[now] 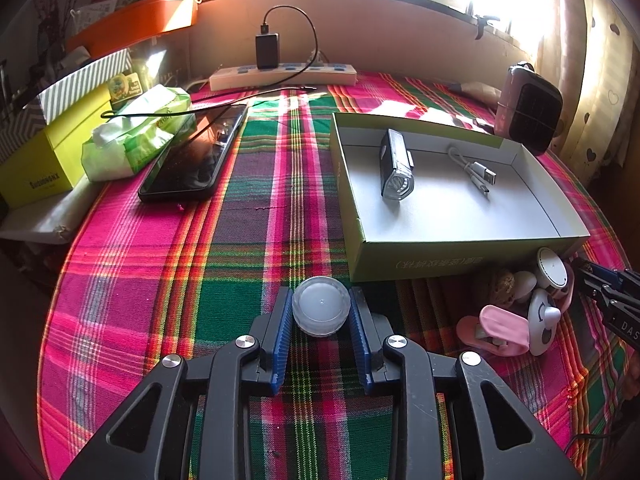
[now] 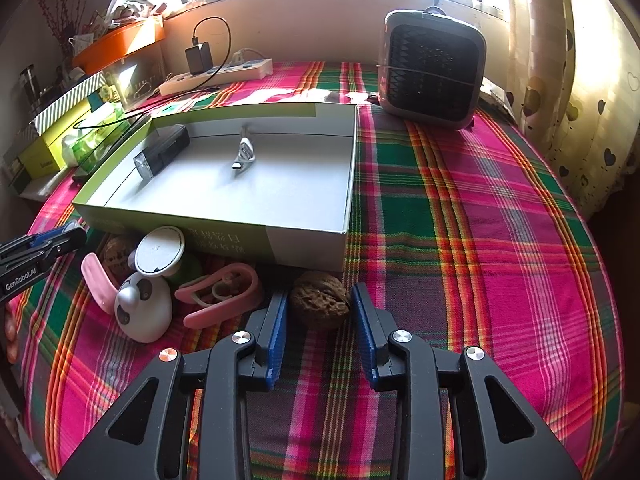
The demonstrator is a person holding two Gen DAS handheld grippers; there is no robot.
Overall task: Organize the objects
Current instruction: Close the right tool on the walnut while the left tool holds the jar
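Observation:
My left gripper [image 1: 321,306] is shut on a clear round plastic jar [image 1: 321,311], held above the plaid cloth. My right gripper [image 2: 319,305] is shut on a brown walnut [image 2: 319,300] just in front of the box. The open green box [image 1: 460,256] [image 2: 304,248] holds a small black light [image 1: 394,168] [image 2: 160,152] and a coiled white USB cable [image 1: 476,170] [image 2: 244,154]. Beside the box lie a pink clip [image 2: 224,294], a white panda-shaped gadget [image 2: 142,312], a round white disc [image 2: 160,250] and another walnut [image 2: 116,254].
A black tablet [image 1: 192,160], a tissue pack [image 1: 136,136] and yellow boxes [image 1: 44,160] lie at the left. A power strip [image 1: 280,76] with a charger sits at the back. A small fan heater [image 2: 432,72] stands at the back right.

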